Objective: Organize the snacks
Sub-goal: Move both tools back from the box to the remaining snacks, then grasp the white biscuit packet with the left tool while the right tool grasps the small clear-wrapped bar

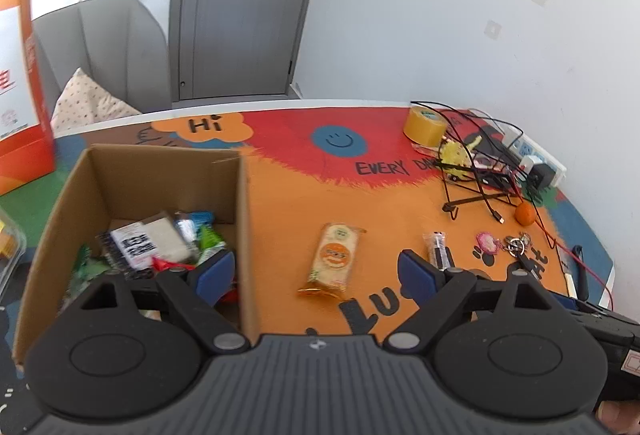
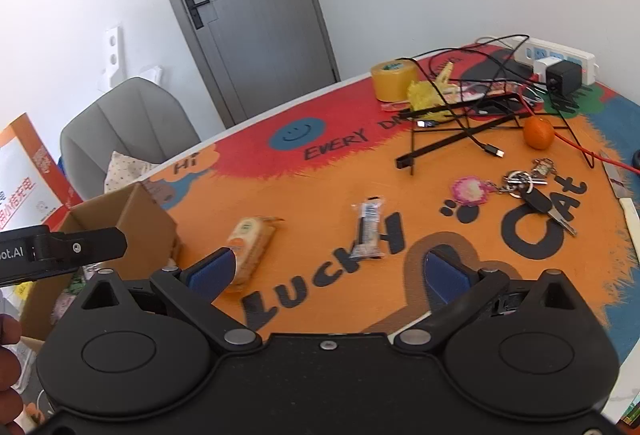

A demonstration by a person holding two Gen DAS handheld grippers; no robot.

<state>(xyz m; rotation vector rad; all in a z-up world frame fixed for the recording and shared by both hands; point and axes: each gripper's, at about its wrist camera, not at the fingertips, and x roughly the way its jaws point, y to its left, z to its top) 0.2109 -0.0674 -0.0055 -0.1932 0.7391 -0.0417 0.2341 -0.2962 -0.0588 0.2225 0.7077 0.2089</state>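
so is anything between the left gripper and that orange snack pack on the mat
Nothing visible. The left gripper is open, and only bare mat lies between it and the orange snack pack; the cardboard box stands off to the side.

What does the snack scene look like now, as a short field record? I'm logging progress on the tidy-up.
box: cardboard box, open, holding several wrapped snacks
loose snacks: orange packet and dark bar, both flat on the mat, apart
left gripper: open, empty, its left finger over the box
right gripper: open, empty, above the mat
other items: tape roll, orange, keys, cables
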